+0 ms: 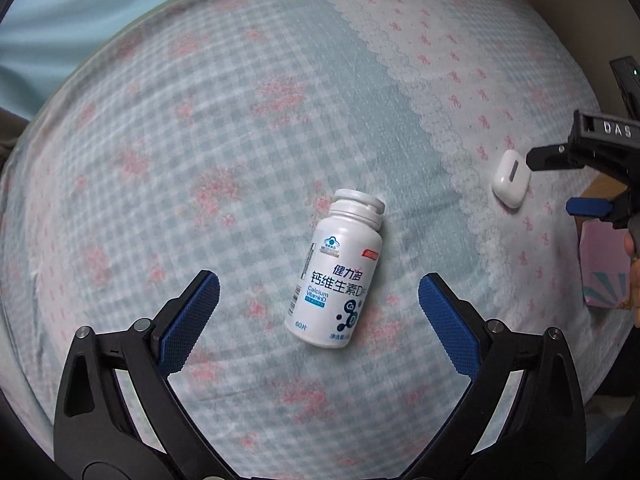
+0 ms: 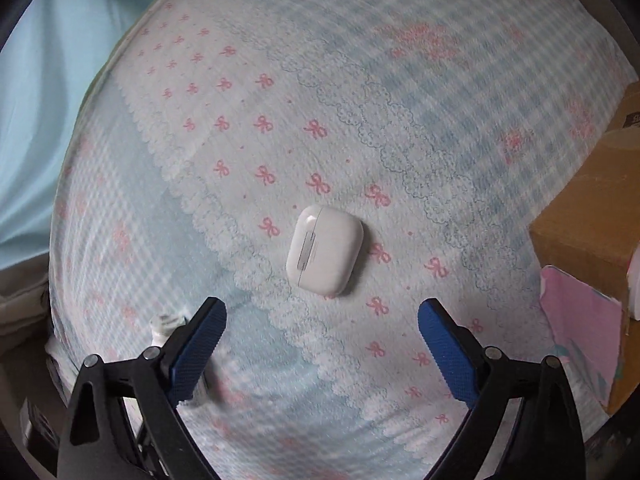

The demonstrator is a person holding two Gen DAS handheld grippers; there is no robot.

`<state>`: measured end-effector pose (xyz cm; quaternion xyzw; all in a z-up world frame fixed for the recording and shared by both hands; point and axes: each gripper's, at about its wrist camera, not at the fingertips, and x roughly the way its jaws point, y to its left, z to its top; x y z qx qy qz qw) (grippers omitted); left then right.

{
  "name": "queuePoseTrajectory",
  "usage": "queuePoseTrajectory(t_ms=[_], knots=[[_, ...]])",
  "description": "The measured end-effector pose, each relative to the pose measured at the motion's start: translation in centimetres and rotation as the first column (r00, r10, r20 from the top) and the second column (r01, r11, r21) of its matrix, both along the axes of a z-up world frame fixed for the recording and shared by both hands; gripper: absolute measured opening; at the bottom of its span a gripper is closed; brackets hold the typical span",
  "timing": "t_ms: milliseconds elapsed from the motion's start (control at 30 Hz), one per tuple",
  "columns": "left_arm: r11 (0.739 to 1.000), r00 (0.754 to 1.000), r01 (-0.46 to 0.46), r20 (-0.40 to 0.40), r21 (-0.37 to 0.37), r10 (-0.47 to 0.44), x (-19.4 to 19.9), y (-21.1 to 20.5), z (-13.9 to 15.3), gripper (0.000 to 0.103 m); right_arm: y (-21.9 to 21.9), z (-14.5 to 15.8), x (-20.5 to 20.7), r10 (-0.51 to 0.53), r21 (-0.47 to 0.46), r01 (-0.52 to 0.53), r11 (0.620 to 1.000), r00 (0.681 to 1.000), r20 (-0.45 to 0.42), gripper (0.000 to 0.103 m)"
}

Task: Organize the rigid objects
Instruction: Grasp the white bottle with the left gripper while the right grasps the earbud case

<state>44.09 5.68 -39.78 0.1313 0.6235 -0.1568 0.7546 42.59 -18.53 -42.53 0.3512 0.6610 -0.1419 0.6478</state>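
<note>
A white vitamin bottle with blue print lies on its side on the checked bedspread, cap pointing away. My left gripper is open and empty, its blue pads on either side of the bottle's lower half, just above it. A white earbud case lies closed on the bow-print part of the cloth; it also shows in the left wrist view. My right gripper is open and empty, just short of the case. It shows in the left wrist view at the right edge, beside the case.
A brown cardboard box stands at the right edge of the bed with a pink paper item against it. Part of the white bottle peeks out behind my right gripper's left finger. A pale blue sheet lies beyond the bedspread.
</note>
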Motion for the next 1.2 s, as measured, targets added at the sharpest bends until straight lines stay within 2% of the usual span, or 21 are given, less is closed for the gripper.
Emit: queuePoseTrajectory(t_ms=[100,167,400,467,667,733,767,933,1067,1200], knots=[[1.0,1.0,0.009,-0.022,-0.004,-0.009,0.5,-0.2,-1.6,0.098,-0.3,-1.8,0.8,-0.071,0.022,0.071,0.997,0.997,-0.03,0.095],[1.0,0.999,0.015,-0.033,-0.001,-0.015,0.7,-0.5,-2.4,0.097,-0.3,-2.8,1.1,-0.107,0.04,0.109,0.993,0.993,-0.052,0.085],[0.999,0.998,0.038,-0.053,-0.008,-0.038,1.4,-1.8,-4.3,0.094,-0.7,-4.7,1.7,-0.225,0.045,0.233,0.972,0.966,-0.127,0.075],[0.999,0.997,0.039,-0.062,-0.013,-0.04,1.6,-2.1,-4.9,0.092,-0.8,-5.0,1.8,-0.24,0.037,0.247,0.968,0.96,-0.146,0.068],[0.999,0.993,0.052,-0.107,0.006,-0.051,2.4,-3.3,-7.3,0.071,-0.7,-6.0,3.3,-0.264,0.016,0.272,0.962,0.944,-0.197,0.058],[0.999,0.991,0.041,-0.126,-0.006,-0.041,2.7,-3.3,-7.9,0.057,-1.1,-6.4,3.4,-0.266,0.015,0.275,0.961,0.942,-0.204,0.054],[0.999,0.99,0.034,-0.133,-0.015,-0.035,2.8,-3.4,-8.2,0.054,-1.2,-6.4,3.3,-0.268,0.017,0.277,0.961,0.941,-0.206,0.052],[0.998,0.991,0.051,-0.119,-0.026,-0.053,2.6,-2.8,-8.4,0.052,-2.4,-7.0,2.5,-0.289,0.036,0.303,0.952,0.935,-0.206,0.041],[0.998,0.992,0.049,-0.112,-0.026,-0.051,2.4,-2.6,-8.4,0.052,-3.2,-7.4,1.9,-0.288,0.047,0.303,0.952,0.937,-0.199,0.041],[0.999,0.994,0.029,-0.108,-0.04,-0.033,1.8,-2.2,-7.1,0.051,-3.4,-7.2,1.4,-0.286,0.056,0.301,0.952,0.94,-0.189,0.041]])
